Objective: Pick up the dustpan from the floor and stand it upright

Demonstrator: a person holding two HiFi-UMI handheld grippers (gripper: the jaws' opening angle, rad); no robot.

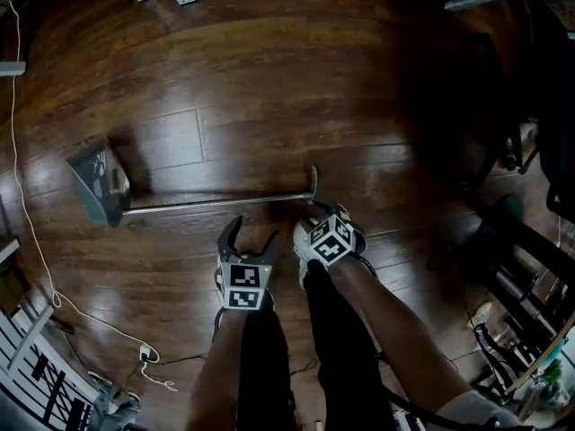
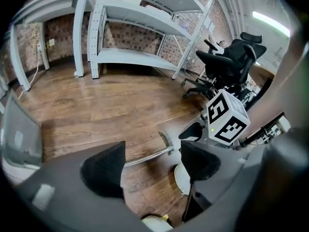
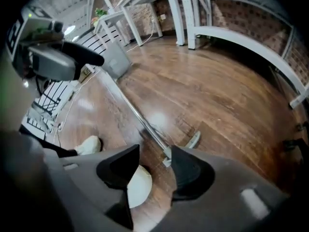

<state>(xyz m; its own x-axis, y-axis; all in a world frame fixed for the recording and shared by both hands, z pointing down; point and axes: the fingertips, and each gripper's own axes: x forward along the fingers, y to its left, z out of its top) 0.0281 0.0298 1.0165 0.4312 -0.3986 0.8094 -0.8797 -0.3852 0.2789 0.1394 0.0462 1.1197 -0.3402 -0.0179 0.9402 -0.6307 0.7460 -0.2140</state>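
The dustpan lies flat on the wooden floor, its grey pan [image 1: 99, 184] at the left and its long metal handle [image 1: 216, 203] running right to a short cross grip [image 1: 313, 183]. My right gripper [image 1: 316, 212] points steeply down right at that grip end. In the right gripper view the handle [image 3: 140, 117] ends just ahead of the jaws [image 3: 154, 169], close to the right pad [image 3: 190, 170]; a gap shows and nothing is pressed. My left gripper [image 1: 254, 232] hovers open beside it, the handle [image 2: 147, 157] lying on the floor beyond its jaws [image 2: 150, 166].
White metal shelving [image 2: 140, 28] and a black office chair [image 2: 231, 62] stand at the far side. A white cable [image 1: 36, 241] trails along the left, by a white rack [image 1: 40, 366]. The person's white shoes [image 3: 133, 185] are under the grippers.
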